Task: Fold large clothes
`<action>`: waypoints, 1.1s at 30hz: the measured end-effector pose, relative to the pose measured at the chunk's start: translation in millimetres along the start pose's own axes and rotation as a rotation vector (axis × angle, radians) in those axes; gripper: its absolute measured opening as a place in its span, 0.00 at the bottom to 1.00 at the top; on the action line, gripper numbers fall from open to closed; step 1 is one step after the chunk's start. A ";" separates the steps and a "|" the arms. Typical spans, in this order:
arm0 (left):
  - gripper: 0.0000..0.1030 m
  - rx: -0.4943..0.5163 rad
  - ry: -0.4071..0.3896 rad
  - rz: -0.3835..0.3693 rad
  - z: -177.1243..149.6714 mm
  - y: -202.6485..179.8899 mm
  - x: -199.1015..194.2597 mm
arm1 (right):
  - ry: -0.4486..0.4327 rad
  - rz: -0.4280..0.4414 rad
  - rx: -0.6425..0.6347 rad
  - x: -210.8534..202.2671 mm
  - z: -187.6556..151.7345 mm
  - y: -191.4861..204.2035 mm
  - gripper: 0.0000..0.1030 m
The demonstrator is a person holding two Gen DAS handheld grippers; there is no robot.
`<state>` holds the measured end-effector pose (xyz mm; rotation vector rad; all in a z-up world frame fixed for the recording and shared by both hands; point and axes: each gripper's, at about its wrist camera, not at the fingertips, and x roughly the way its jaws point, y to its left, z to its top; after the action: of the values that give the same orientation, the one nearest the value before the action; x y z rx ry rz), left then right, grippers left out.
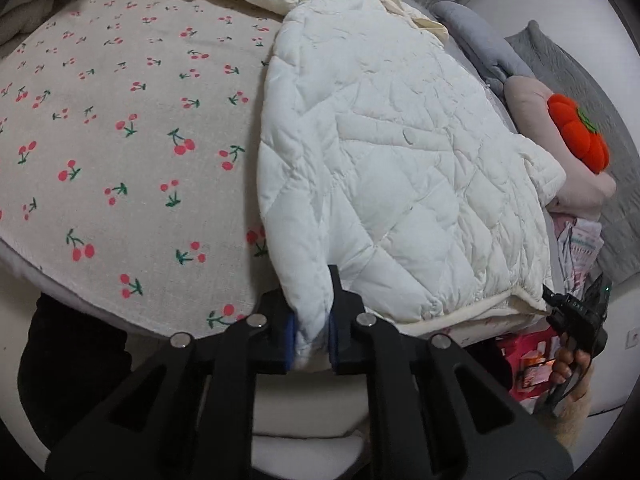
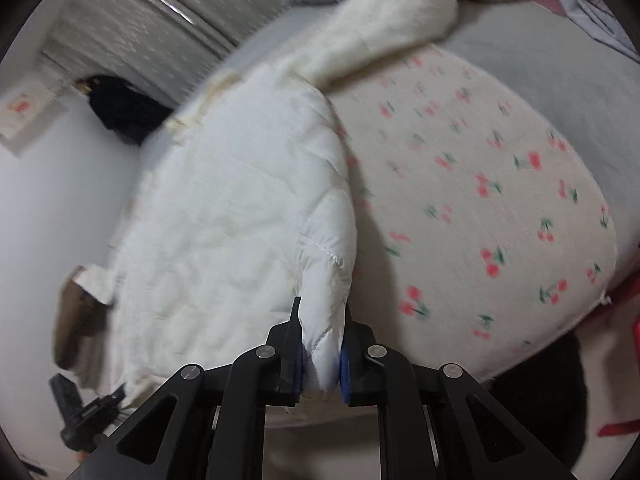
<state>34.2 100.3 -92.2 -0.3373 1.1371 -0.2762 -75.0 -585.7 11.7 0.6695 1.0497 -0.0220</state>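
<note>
A white quilted jacket (image 1: 384, 152) lies spread on a bed covered by a cherry-print sheet (image 1: 120, 140). My left gripper (image 1: 312, 320) is shut on one bottom corner of the jacket, and the fabric bulges between its blue pads (image 1: 289, 338). In the right wrist view my right gripper (image 2: 322, 344) is shut on a corner of the same jacket (image 2: 224, 216). A cream sleeve (image 2: 392, 28) stretches away across the cherry-print sheet (image 2: 480, 184). A person's hand (image 1: 566, 360) shows at the jacket's far hem corner.
An orange pumpkin plush (image 1: 578, 138) rests on a pink cushion (image 1: 528, 96) beside grey pillows (image 1: 480, 36). Folded pink clothes (image 1: 580, 248) lie near the bed's edge. A black bundle (image 2: 120, 112) sits by the wall. Red items (image 1: 528, 360) are on the floor.
</note>
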 end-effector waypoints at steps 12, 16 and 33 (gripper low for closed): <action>0.81 0.183 -0.297 0.175 54.9 -51.8 -66.0 | -0.181 0.103 -0.050 -44.6 35.5 -20.9 0.72; 0.82 0.276 -0.331 0.112 89.6 -94.9 -40.5 | -0.260 0.159 0.036 -46.4 85.5 -41.2 0.75; 0.84 0.470 -0.152 0.004 66.9 -157.2 94.7 | -0.327 0.483 0.469 47.0 215.5 -121.4 0.75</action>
<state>126.2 -71.7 -83.2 0.0600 0.8910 -0.4942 80.6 -781.5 -17.9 1.2867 0.5465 0.0417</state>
